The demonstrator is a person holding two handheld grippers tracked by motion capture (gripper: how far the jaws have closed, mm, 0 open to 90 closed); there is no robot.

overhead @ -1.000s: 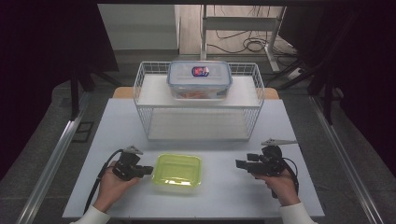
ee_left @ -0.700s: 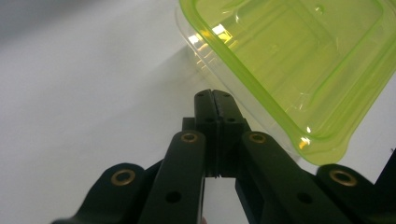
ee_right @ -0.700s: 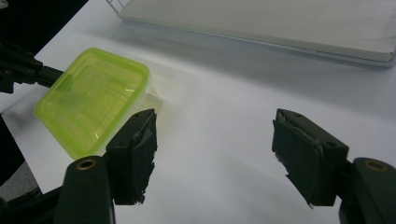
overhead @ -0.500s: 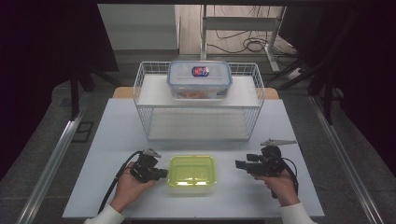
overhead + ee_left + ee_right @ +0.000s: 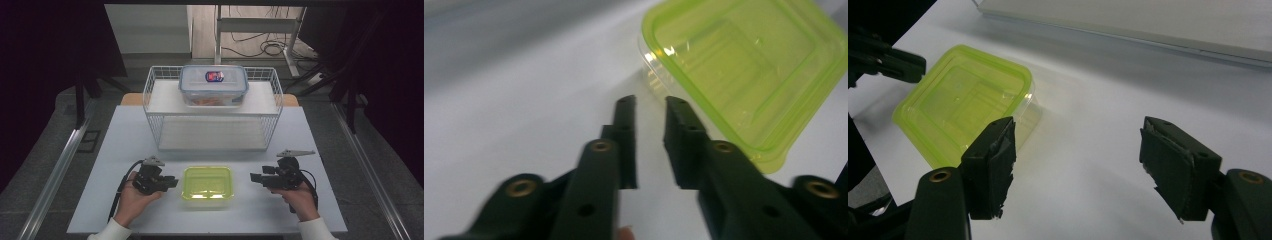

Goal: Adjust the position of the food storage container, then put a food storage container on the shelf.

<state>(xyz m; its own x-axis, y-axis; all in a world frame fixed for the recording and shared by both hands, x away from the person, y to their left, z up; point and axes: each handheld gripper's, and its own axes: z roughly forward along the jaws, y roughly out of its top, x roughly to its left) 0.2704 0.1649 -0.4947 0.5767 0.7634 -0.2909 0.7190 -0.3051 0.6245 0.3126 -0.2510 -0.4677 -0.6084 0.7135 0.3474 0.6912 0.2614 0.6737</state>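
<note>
Lab: bare table [image 5: 125, 150], floor cables [image 5: 260, 47]

Wire basket [image 5: 150, 107], lidded container [image 5: 213, 85] atop

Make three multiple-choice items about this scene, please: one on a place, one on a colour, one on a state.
1. Where is the clear box with the blue-rimmed lid?
A. on top of the wire basket
B. on the floor
C. in the person's hand

2. What colour is the lid of the small box between the two grippers?
A. red
B. yellow-green
C. black

3. How are the fingers of the right gripper?
A. shut on the small box
B. shut on a cable
C. wide apart, with nothing between them

Answers: 1 A, the high view shows it resting on the basket's top. 2 B, it is yellow-green in all views. 3 C, the right gripper view shows bare table between them.
</note>
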